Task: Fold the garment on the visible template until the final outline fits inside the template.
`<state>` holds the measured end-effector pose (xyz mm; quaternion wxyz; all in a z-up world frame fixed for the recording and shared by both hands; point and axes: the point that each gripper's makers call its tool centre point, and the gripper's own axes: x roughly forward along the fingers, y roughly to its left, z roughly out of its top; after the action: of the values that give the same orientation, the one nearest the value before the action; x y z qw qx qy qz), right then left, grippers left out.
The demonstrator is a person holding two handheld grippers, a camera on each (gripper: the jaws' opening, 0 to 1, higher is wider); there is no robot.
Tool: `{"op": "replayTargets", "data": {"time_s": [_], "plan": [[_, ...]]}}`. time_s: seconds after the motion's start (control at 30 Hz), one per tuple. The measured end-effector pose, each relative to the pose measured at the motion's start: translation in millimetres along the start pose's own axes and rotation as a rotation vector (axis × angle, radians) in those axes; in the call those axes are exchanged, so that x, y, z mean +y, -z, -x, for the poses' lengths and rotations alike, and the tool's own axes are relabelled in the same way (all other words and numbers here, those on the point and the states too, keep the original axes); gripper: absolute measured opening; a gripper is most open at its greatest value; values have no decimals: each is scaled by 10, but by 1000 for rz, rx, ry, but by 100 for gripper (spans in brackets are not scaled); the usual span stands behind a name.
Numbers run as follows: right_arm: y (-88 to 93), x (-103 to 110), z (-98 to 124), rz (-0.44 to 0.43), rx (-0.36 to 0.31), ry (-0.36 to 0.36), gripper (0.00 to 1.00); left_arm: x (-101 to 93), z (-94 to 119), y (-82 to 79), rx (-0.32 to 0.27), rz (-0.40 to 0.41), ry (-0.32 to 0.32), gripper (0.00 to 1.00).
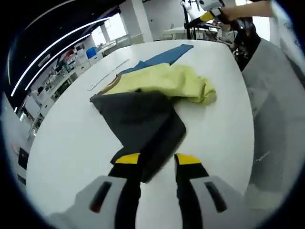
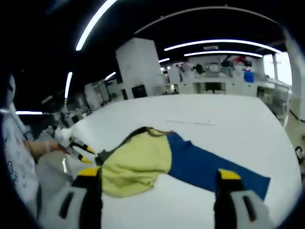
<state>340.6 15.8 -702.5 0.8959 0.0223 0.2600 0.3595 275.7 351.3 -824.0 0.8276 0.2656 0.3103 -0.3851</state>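
- My left gripper [image 1: 158, 162] looks pinched on the near corner of the dark cloth [image 1: 140, 126], its yellow-tipped jaws close on either side of the hem. If that hold is shallow, I judge the corner could slip free as I lift and drop back in a crumple.
- My right gripper [image 2: 159, 179] stands spread wide, holding nothing, with the yellow garment [image 2: 136, 162] just beyond it at about 11 o'clock.
- The garment lies bunched at the middle of the white desk [image 1: 71, 152], overlapping the dark cloth and a blue sheet [image 2: 209, 167] that runs off toward 3 o'clock in the right gripper view; which one is the template I cannot tell.
- Pulling the dark cloth may drag the yellow garment askew, since they touch.
- A thin line [image 1: 107, 76] marked on the desk lies at 11 o'clock; drifting that way risks folding off target.
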Motion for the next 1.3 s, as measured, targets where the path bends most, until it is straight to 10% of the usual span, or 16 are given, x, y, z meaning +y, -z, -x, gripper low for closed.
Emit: {"op": "replayTargets", "data": {"time_s": [0.4,0.77,1.3], "plan": [[17,-22,51,-16,-11,3,96,-43,-146,226,140,0,56,17],[47,-25,43,-24,-9,6,95,-30,-199,139,131,78,37,0],[135,13,-2,-45,-3,-5,95,355,160,-648,-49,173,53,0]]}}
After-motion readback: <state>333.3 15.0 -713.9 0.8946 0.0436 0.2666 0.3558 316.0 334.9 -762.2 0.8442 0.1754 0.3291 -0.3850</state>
